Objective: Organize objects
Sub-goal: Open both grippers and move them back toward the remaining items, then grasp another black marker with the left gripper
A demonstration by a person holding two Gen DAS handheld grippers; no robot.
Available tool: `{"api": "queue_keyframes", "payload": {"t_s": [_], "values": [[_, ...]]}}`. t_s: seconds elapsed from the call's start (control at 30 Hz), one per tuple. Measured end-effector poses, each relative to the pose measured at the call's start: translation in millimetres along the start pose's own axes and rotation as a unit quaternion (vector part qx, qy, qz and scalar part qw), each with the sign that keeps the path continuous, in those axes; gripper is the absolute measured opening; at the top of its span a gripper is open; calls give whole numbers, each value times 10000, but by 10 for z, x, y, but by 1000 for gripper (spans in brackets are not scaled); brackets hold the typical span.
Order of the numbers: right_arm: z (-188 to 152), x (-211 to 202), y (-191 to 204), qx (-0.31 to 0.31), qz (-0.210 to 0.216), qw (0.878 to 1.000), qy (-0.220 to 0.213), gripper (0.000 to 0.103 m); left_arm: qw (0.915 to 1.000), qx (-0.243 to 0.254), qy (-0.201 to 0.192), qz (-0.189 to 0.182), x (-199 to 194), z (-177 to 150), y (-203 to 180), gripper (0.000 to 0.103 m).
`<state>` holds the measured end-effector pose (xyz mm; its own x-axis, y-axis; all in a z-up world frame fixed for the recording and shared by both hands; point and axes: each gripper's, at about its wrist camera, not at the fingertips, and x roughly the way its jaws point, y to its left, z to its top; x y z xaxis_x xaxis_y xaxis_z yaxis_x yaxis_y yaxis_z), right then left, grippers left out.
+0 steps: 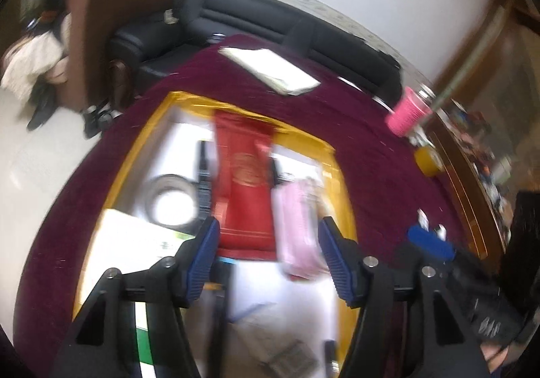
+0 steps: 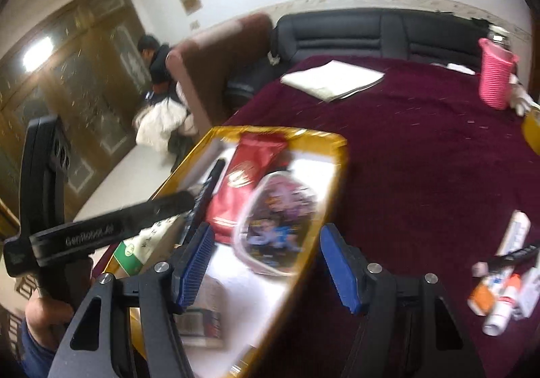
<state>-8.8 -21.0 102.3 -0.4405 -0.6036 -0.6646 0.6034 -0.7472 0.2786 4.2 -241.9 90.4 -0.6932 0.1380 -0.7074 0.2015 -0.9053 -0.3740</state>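
With both the left gripper (image 1: 268,243) and right gripper (image 2: 266,251) spread apart and empty over the gold-rimmed tray (image 2: 337,141), we should slow down, then reach toward four o'clock for the loose tubes (image 2: 499,303) on the maroon cloth (image 2: 405,158).

A crowded gold-rimmed tray (image 2: 332,155) was packed with a red pouch (image 1: 244,182), a comb (image 1: 204,175) and a tape roll (image 1: 172,200). Open maroon tabletop (image 2: 422,158) was left between the tray, a pink cup (image 2: 496,77) and scattered tubes (image 2: 503,293).
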Motion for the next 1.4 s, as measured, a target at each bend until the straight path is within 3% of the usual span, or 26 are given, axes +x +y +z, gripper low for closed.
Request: {"api": "queue_keyframes", "payload": {"t_s": [0.2, 0.33, 0.5, 0.7, 0.87, 0.9, 0.97, 1.03, 1.23, 1.3, 1.33, 1.4], "values": [[-92, -701, -818, 502, -441, 9962, -561, 72, 9927, 1086, 163, -492, 48, -161, -814, 69], [-225, -1212, -1449, 875, -896, 9871, -994, 73, 9792, 1870, 343, -709, 224, -282, -1469, 69], [-475, -1660, -2129, 1375, -1375, 9709, -1396, 73, 9544, 2827, 579, -760, 578, -450, -2249, 69], [-861, -1809, -2823, 2129, -1375, 9537, -1620, 72, 9239, 3708, 680, -655, 943, -653, -2921, 69], [-980, -1936, -3115, 2795, -1269, 9385, -1583, 72, 9192, 3823, 789, -521, 1237, -632, -3074, 68], [-996, -1970, -3134, 2872, -1282, 9354, -1615, 72, 9190, 3818, 852, -493, 1319, -617, -3095, 66], [-1012, -1996, -3155, 2953, -1226, 9329, -1655, 72, 9167, 3837, 997, -497, 1434, -599, -3124, 41], [-1024, -2000, -3146, 2979, -1170, 9325, -1672, 72, 9135, 3864, 1185, -473, 1577, -588, -3173, 30], [-1042, -2013, -3162, 3012, -1134, 9318, -1677, 72, 8963, 4230, 1314, -236, 1831, -680, -3378, 28], [-1053, -2010, -3185, 3053, -1148, 9305, -1665, 72, 8998, 4182, 1241, -119, 1848, -685, -3394, 15], [-1058, -2004, -3193, 3068, -1184, 9301, -1636, 72, 9026, 4113, 1263, -117, 1851, -676, -3378, 3], [-1050, -1961, -3209, 3085, -1216, 9304, -1564, 72, 9111, 3915, 1287, -116, 1835, -659, -3310, 0]]}}
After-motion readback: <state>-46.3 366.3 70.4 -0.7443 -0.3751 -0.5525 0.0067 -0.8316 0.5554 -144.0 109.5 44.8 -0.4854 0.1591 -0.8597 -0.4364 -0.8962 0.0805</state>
